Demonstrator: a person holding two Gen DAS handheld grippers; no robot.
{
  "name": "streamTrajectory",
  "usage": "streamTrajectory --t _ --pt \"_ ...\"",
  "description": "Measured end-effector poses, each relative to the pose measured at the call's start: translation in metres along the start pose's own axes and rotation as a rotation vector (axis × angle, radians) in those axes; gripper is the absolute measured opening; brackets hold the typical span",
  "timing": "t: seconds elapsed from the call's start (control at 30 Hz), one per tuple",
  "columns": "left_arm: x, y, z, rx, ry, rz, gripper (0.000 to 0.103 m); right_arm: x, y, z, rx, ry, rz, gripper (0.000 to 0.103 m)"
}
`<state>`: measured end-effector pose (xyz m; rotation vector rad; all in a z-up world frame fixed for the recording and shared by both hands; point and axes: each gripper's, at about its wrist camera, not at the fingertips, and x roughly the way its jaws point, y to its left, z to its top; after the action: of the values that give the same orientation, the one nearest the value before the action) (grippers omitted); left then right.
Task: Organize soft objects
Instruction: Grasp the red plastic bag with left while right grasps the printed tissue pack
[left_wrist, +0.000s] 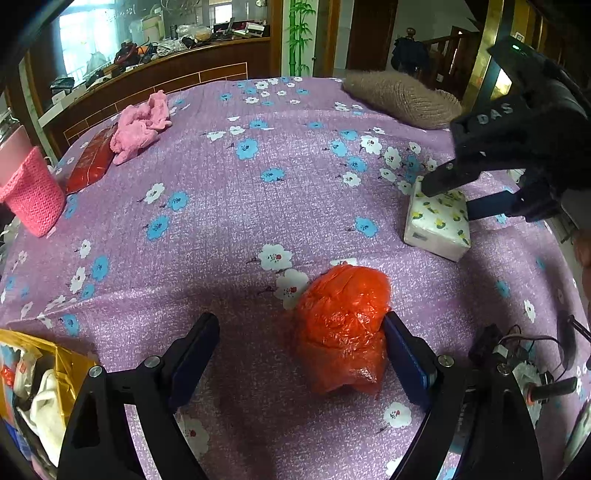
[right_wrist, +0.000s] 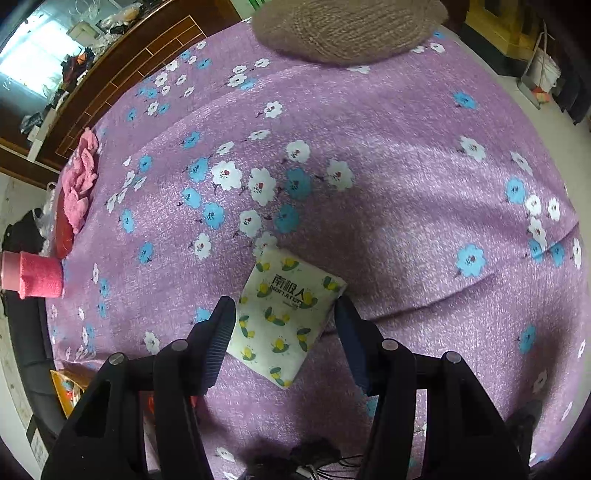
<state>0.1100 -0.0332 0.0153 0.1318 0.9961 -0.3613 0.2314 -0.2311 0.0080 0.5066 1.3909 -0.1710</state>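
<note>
A crumpled red plastic bag (left_wrist: 341, 325) lies on the purple flowered bedspread (left_wrist: 229, 206). My left gripper (left_wrist: 299, 328) is open around it; the right fingertip (left_wrist: 397, 332) touches the bag's side. A white tissue pack with yellow flowers (right_wrist: 284, 317) lies flat on the bedspread; it also shows in the left wrist view (left_wrist: 437, 225). My right gripper (right_wrist: 284, 314) is open, one finger on each side of the pack, just above it. It also shows in the left wrist view (left_wrist: 447, 195).
A pink cloth (left_wrist: 138, 125) and a red packet (left_wrist: 92, 162) lie at the far left. A pink knitted piece (left_wrist: 33, 195) sits at the left edge. A brown woolly cushion (left_wrist: 402, 98) lies at the far end. A yellow bag of items (left_wrist: 40, 387) stands at the near left.
</note>
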Motion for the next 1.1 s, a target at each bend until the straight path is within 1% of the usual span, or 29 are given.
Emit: streamTrajectory --t 0.23,0.33,0.4,0.53,0.6,0.63,0.67,0.7,0.73,0.83,0.93,1.0,1.1 --pt "0.003 -0.005 -0.001 0.008 0.011 0.003 0.087 0.01 0.017 0.005 -0.031 0.027 -0.068 0.054" --pt "0.009 -0.005 -0.002 0.0 0.024 0.005 0.087 0.014 0.025 0.004 -0.06 0.025 -0.102 0.058" --pt "0.01 -0.006 -0.003 0.004 0.018 0.017 0.087 0.018 0.028 0.005 -0.073 0.029 -0.12 0.058" --pt "0.011 -0.007 -0.003 -0.002 0.011 0.02 0.087 0.025 0.026 0.007 -0.043 0.047 -0.113 0.059" --pt "0.01 -0.004 -0.002 -0.022 0.008 0.023 0.083 0.026 0.028 0.006 -0.066 0.043 -0.127 0.059" --pt "0.009 -0.002 -0.002 -0.031 0.003 0.026 0.074 0.026 0.03 0.004 -0.082 0.04 -0.136 0.059" --pt "0.008 0.0 -0.001 -0.037 -0.004 0.03 0.056 0.026 0.033 0.002 -0.099 0.035 -0.146 0.058" --pt "0.006 0.001 0.0 -0.038 -0.006 0.029 0.046 0.026 0.033 0.001 -0.11 0.028 -0.153 0.056" --pt "0.004 0.002 0.0 -0.036 -0.005 0.026 0.038 0.025 0.033 -0.002 -0.115 0.021 -0.157 0.055" --pt "-0.004 0.009 -0.002 -0.073 -0.009 -0.001 0.038 0.019 0.028 -0.009 -0.11 0.015 -0.132 0.054" --pt "-0.014 0.013 -0.006 -0.075 -0.021 -0.004 0.038 0.008 0.02 -0.021 -0.118 0.002 -0.122 0.054" --pt "-0.026 0.012 -0.011 -0.071 -0.031 -0.018 0.038 -0.004 0.016 -0.028 -0.125 -0.025 -0.129 0.054" --pt "-0.047 0.011 -0.02 -0.073 -0.053 -0.04 0.038 -0.021 0.01 -0.039 -0.128 -0.05 -0.118 0.054"
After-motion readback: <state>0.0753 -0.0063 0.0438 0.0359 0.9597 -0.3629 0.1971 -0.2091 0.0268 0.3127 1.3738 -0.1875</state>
